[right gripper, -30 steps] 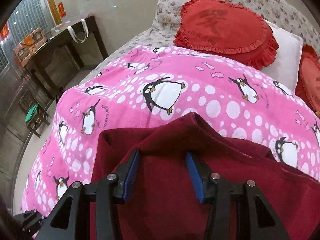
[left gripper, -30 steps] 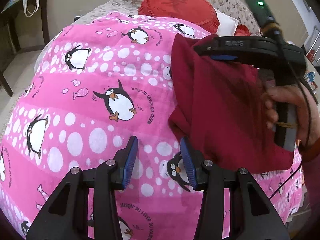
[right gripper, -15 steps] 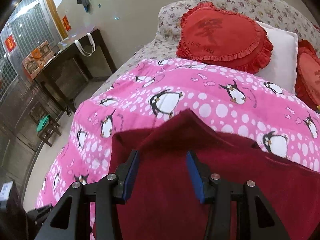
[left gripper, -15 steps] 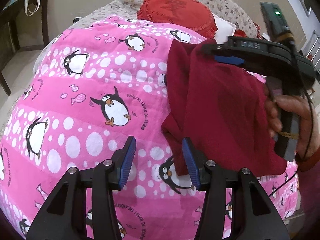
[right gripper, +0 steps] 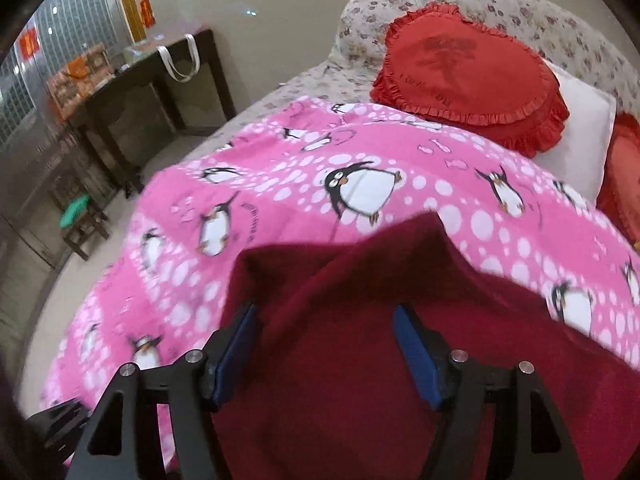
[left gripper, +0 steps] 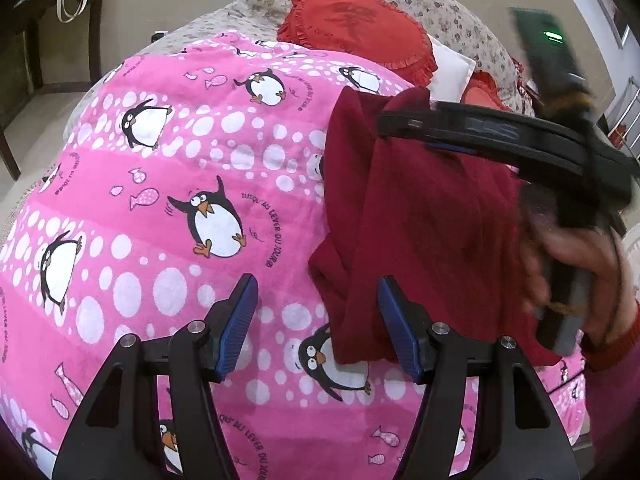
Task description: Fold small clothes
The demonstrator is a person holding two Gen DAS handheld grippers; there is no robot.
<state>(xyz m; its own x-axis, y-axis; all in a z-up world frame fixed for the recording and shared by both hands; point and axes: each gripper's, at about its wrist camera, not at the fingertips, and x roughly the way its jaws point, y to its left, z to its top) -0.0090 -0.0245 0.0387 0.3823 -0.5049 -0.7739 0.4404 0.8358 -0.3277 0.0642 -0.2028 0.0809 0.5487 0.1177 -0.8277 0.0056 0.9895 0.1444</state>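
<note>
A dark red garment (left gripper: 420, 220) lies folded on the pink penguin blanket (left gripper: 160, 200). My left gripper (left gripper: 318, 320) is open just above the blanket, its right pad (left gripper: 394, 320) at the garment's near corner. In the left wrist view my right gripper (left gripper: 460, 140) hovers over the garment, held by a hand. In the right wrist view my right gripper (right gripper: 326, 348) is open wide, low over the red garment (right gripper: 360, 360), which fills the space between the fingers and rises in a fold ahead.
Red heart-shaped cushions (right gripper: 468, 76) and a white pillow (right gripper: 580, 128) lie at the head of the bed. A dark table (right gripper: 152, 88) with a white bag stands left of the bed, with a small stool (right gripper: 80, 220) on the floor.
My right gripper has opened wider and lifted over the garment. My left gripper has opened wider and moved closer to the garment's near corner.
</note>
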